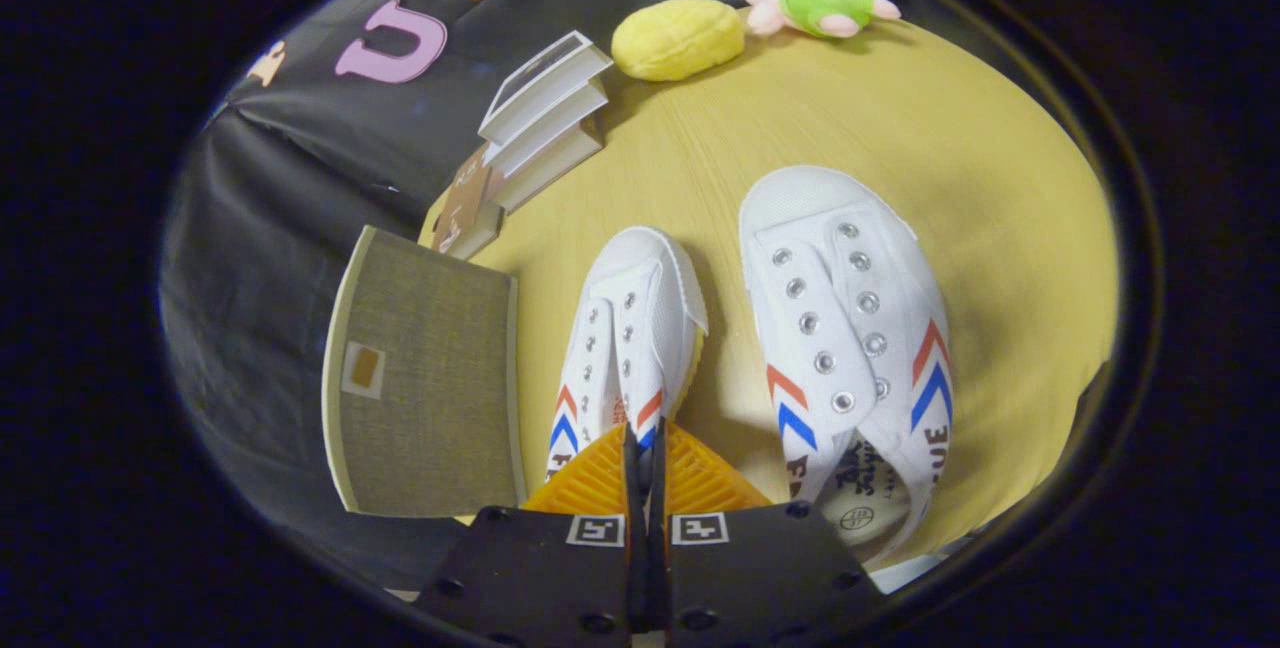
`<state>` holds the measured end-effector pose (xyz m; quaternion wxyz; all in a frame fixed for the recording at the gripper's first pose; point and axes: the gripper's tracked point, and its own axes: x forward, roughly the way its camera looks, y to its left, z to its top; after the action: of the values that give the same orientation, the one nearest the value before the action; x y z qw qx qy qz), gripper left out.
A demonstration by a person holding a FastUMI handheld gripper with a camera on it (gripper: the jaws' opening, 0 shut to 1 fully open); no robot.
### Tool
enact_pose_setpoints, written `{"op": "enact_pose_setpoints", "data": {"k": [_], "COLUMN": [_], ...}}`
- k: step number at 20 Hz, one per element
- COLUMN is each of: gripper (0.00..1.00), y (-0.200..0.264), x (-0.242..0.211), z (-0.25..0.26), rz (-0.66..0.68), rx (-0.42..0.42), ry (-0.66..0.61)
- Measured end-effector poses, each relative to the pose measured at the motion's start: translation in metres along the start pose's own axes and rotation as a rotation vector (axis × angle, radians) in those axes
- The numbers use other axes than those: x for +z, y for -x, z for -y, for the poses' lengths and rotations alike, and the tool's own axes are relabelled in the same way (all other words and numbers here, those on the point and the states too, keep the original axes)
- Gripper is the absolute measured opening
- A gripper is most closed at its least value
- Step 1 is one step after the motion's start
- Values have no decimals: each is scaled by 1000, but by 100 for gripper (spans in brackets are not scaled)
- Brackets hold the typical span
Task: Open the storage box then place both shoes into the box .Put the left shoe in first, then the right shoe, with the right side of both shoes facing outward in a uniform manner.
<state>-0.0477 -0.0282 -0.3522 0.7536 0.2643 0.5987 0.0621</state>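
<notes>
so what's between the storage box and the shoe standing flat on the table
The other white shoe, tipped on its side, lies between the storage box and the flat shoe in the gripper view. The tool is pinched on its heel.

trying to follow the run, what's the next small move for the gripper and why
Probably carry the shoe toward the storage box. The gripper looks closed on the heel of the smaller-looking shoe, whose body tilts off the table, while the other shoe lies flat. The box lid state is unclear.

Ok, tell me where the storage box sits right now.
In the gripper view the storage box stands at the table's edge, left of the closed gripper and the shoe it pinches, below the stacked books.
</notes>
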Motion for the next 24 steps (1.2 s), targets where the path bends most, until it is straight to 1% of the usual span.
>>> {"op": "enact_pose_setpoints", "data": {"k": [6, 12, 17, 21, 24], "gripper": [3, 3, 3, 3, 3], "y": [32, 64, 85, 87, 84], "x": [16, 31, 41, 41, 34], "z": [-32, -84, -139, -178, -210], "rz": [56, 116, 155, 173, 164], "rx": [61, 123, 192, 225, 264], "ry": [-47, -33, 15, 55, 66]}}
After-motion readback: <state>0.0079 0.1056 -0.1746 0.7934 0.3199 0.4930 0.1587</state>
